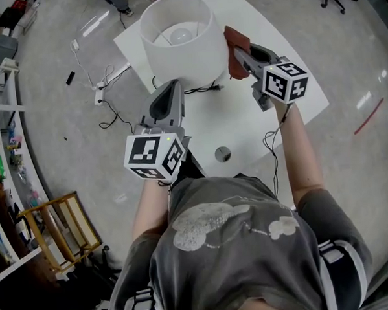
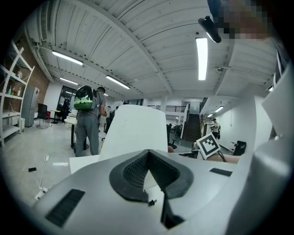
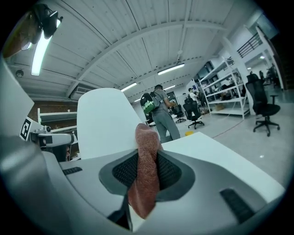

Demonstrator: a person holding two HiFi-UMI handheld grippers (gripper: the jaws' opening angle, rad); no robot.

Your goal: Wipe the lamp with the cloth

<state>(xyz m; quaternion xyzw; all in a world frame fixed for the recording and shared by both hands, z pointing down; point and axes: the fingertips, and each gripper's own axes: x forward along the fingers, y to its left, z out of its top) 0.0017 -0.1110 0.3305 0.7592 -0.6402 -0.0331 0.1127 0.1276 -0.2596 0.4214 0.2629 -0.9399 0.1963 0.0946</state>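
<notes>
The lamp has a white drum shade (image 1: 175, 39) and stands on a white table (image 1: 244, 126); a bulb shows inside the shade. My right gripper (image 1: 236, 52) is shut on a reddish-brown cloth (image 1: 231, 47), which lies against the shade's right side. In the right gripper view the cloth (image 3: 147, 170) sticks up between the pads, with the shade (image 3: 105, 121) just beyond it. My left gripper (image 1: 170, 86) points at the shade's near lower side, shut with nothing in it. In the left gripper view the shade (image 2: 133, 131) fills the space past the closed pads (image 2: 133, 170).
A black cord (image 1: 200, 89) runs from the lamp across the table, and a round grommet (image 1: 222, 154) sits near the front edge. Cables and a power strip (image 1: 100, 91) lie on the floor at left. A wooden chair (image 1: 58, 229) stands lower left. A person with a green backpack (image 2: 87, 119) stands behind.
</notes>
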